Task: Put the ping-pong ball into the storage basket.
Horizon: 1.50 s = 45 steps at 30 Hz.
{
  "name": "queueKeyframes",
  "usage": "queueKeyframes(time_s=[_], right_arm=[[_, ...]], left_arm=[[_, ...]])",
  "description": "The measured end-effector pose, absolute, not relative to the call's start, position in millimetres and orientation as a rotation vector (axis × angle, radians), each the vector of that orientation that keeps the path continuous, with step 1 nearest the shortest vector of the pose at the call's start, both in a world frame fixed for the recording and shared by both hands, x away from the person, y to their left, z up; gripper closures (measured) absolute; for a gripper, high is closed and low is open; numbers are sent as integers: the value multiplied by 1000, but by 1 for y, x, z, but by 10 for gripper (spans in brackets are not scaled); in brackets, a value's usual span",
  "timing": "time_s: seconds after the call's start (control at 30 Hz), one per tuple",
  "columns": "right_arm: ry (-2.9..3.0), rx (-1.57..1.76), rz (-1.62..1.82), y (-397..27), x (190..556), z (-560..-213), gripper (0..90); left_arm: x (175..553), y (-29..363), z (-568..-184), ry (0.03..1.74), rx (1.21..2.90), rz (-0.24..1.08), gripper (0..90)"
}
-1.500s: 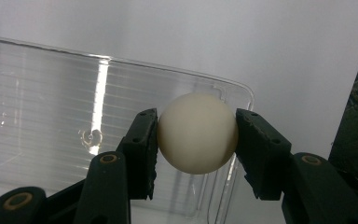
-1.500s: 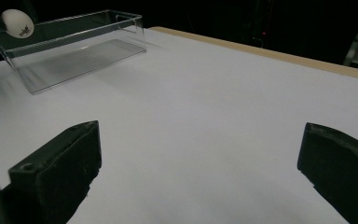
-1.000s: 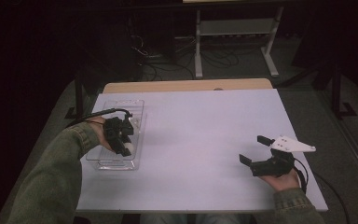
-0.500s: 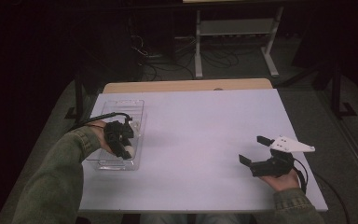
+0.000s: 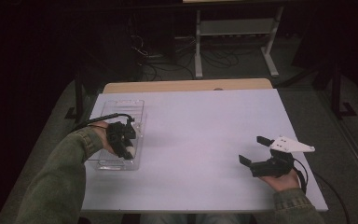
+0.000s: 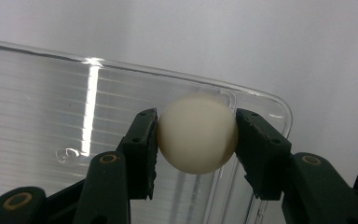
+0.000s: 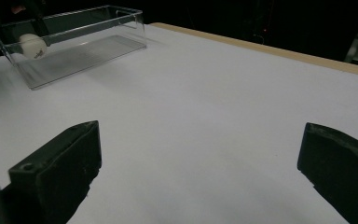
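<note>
Cream ball point(image 6: 197, 135) pinched between left gripper point(image 6: 196, 140) fingers, over clear tray point(image 6: 37, 140); right gripper point(image 7: 200, 172) fingers spread

Small, smooth, cream-white ball point(image 6: 197, 134) — clamped at both sides, within the clear rectangular plastic bin point(image 6: 37, 116) — near one rounded corner.

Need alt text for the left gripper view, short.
The left gripper is shut on a cream-white ball, one black jaw pressing on each side. Behind the ball is a clear plastic bin with a ribbed floor, standing on a white tabletop.
</note>
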State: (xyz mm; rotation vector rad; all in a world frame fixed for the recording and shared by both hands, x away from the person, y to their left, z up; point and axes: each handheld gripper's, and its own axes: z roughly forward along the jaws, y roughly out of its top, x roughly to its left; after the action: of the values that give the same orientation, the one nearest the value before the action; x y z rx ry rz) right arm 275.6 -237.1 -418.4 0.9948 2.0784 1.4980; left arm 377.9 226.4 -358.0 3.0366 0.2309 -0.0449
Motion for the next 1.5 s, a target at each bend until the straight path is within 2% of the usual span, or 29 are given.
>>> queueKeyframes(time_s=[0.87,1.07,1.2,1.5], right_arm=[[2094,996,1490,-236,275,-420,0],[2092,999,1492,-237,275,-419,0],[2091,995,1493,-237,275,-419,0],[2092,993,1489,-236,274,-419,0]], left_arm=[[384,227,-377,246,3049,-75,502],[385,228,-378,261,3049,-47,496],[386,228,-375,292,3033,6,445],[387,230,-371,375,3030,132,206]])
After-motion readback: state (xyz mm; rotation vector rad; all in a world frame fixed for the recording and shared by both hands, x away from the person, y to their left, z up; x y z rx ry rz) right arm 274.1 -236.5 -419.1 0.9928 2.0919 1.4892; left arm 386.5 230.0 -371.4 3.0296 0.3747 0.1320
